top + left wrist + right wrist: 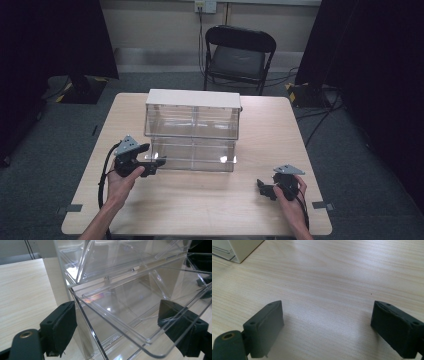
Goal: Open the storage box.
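The table [200, 200] carries a clear drawer unit [192, 130] at its middle. Your left forearm reaches in from the near edge, angled toward the unit's lower left corner. Your left gripper [117, 322] is spread wide, jaws on either side of the lower drawer [120, 315]; whether they touch it is unclear. Your right gripper [327, 325] gapes wide over bare wood, holding nothing, well apart from the unit.

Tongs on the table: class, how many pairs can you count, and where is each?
2. The left tongs sit at the lower left corner of the clear drawer unit, jaws open around a drawer edge. The right tongs rest open over the bare table, front right.
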Demonstrator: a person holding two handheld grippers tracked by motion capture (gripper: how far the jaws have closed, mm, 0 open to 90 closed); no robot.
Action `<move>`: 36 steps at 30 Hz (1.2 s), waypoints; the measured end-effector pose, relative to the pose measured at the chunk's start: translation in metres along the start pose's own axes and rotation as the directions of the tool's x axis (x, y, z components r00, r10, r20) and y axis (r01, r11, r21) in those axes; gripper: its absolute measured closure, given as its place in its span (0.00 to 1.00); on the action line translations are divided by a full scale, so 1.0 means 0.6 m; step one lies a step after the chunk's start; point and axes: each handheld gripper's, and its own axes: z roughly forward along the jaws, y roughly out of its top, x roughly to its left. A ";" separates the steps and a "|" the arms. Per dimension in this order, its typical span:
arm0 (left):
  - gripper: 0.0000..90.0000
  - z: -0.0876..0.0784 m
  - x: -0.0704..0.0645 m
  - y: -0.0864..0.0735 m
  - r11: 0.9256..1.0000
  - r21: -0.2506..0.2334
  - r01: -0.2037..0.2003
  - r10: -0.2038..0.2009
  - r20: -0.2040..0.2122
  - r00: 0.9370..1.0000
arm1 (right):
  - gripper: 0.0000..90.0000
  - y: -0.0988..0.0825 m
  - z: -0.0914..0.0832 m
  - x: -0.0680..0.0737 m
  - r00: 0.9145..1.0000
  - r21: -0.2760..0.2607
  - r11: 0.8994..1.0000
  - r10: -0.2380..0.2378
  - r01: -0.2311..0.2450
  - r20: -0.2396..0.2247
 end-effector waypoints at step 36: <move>0.17 0.004 -0.001 0.016 1.000 -0.024 0.000 0.000 -0.004 1.000 | 0.12 0.000 0.000 0.000 1.000 0.000 1.000 0.000 0.000 -0.001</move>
